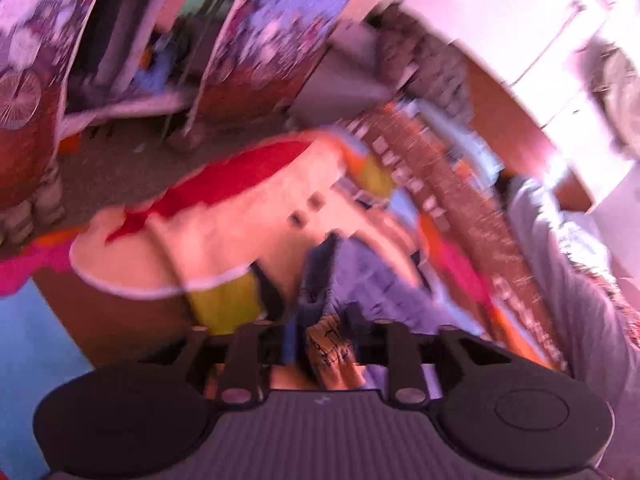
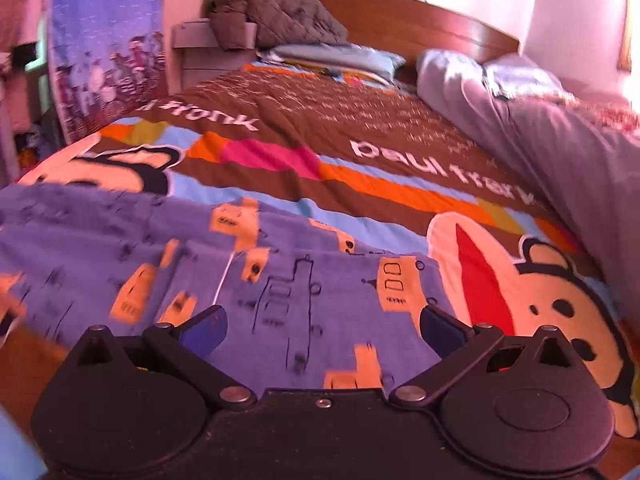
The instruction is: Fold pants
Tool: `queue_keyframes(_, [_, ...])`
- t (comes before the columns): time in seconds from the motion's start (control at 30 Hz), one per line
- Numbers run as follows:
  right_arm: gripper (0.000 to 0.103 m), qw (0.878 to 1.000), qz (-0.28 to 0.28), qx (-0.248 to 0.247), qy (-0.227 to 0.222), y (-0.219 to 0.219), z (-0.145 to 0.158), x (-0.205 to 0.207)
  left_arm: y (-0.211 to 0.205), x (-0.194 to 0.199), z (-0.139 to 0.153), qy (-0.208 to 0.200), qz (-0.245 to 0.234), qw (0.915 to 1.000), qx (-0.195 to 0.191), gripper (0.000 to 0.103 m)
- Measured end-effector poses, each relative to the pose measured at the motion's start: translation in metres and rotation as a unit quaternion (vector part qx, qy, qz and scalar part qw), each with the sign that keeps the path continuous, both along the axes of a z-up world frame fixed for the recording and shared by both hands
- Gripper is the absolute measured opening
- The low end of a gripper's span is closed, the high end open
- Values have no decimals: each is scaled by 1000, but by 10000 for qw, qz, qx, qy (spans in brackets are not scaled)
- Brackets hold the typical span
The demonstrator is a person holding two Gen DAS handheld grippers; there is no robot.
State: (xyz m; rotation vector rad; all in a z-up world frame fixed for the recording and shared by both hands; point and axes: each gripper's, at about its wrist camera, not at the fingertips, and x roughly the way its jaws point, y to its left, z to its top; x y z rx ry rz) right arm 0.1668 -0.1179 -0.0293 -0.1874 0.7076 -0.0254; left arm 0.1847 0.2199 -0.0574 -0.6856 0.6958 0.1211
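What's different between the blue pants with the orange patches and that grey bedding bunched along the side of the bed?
The blue pants are patterned with orange patches and dark line drawings; the grey bedding is plain. The pants lie spread fairly flat at the near end of the bed; the bedding is heaped in a long roll along the right edge. Both rest on the colourful cartoon bedspread.

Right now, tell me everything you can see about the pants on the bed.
The pants are soft blue-purple cloth printed with orange blocks and dark line drawings. They lie spread fairly flat, with some creases, across the near end of the bedspread, reaching the left edge of the right wrist view. The right gripper is open just above them, its fingers apart over the cloth. In the blurred left view, a bunched fold sits between the left gripper's fingers.
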Motion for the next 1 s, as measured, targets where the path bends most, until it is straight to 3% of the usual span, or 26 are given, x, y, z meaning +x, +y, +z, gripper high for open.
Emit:
queue_keyframes(0.07, [102,9999,94,-87,5,2,0,-11,8,2,-7,-13,49,9994,-338,46])
queue_keyframes(0.2, [102,9997,188,-46,-121,2,0,-22,17,3,-13,-86,117,9977,-667,50])
queue_keyframes(0.27, [102,9997,215,-110,-97,4,-1,-18,17,4,-14,-73,184,9974,-689,43])
queue_keyframes(0.3, [102,9996,239,-144,-72,6,-3,-16,17,3,-14,-48,222,9976,-661,22])
queue_keyframes(0.43, [102,9973,399,-360,496,16,-22,1,10,1,-4,-222,353,9967,-694,17])
queue_keyframes(0.53, [102,9983,388,-33,444,8,-17,3,-7,-3,21,-681,105,9975,-172,17])
queue_keyframes(0.63, [102,9973,488,439,325,-9,-6,-1,-35,-9,46,-1134,-208,9923,449,17])
queue_keyframes(0.8, [102,9969,546,547,139,-46,7,-10,-97,-19,79,-1646,-580,9806,893,17])
queue_keyframes(0.9, [102,9957,637,678,20,-74,12,-13,-150,-19,98,-1921,-1133,9634,1486,17])
queue_keyframes(1.0, [102,9949,666,756,-96,-101,13,-10,-204,-14,103,-1929,-1597,9461,2055,17])
